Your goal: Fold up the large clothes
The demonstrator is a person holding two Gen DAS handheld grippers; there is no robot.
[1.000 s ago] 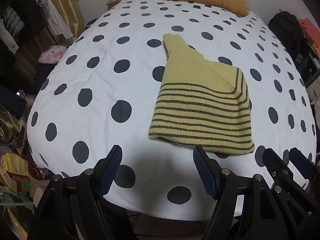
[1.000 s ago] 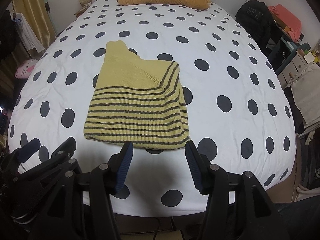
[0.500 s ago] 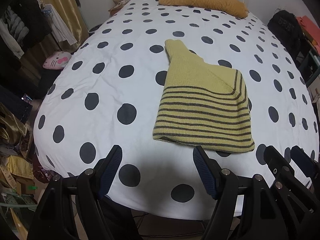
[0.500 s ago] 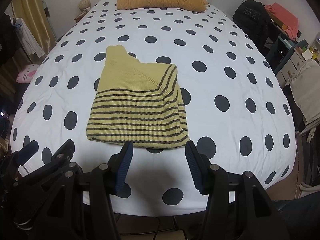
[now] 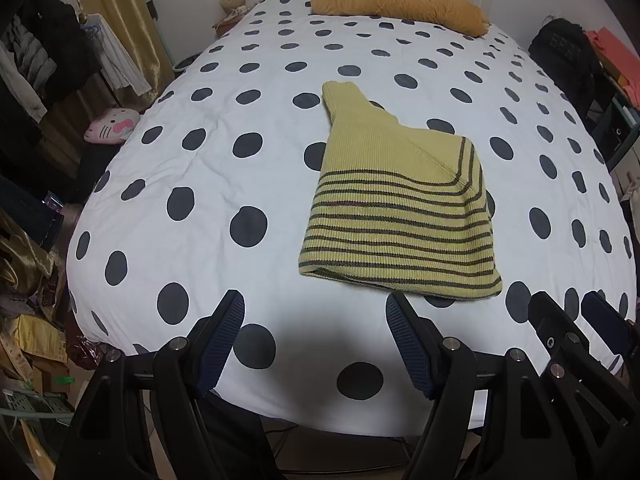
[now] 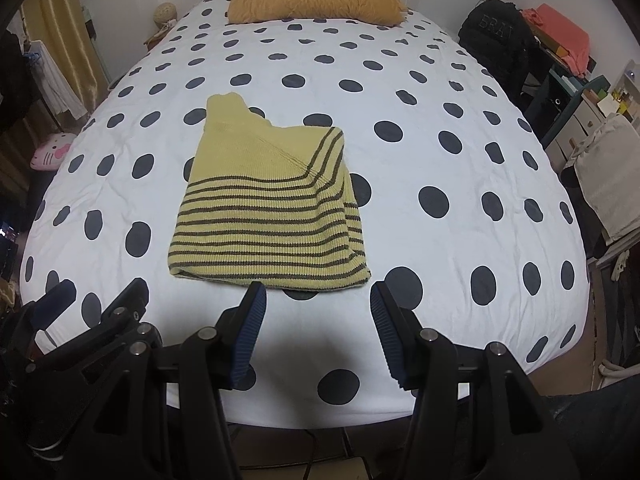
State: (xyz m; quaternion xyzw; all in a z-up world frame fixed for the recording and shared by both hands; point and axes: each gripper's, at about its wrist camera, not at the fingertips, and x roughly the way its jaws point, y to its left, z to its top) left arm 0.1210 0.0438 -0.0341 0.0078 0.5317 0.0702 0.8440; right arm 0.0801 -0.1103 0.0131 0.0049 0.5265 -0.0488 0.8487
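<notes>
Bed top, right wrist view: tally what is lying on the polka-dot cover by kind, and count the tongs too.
Folded yellow striped sweater: 1
Mustard quilted pillow: 1
Tongs, both open and off the fabric: 2, left tongs and right tongs
Total: 4, with nothing else visible on the polka-dot cover.

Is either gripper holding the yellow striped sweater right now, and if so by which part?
Nothing is held. The left gripper and right gripper are both open and short of the folded sweater, which lies free on the bed.
</notes>
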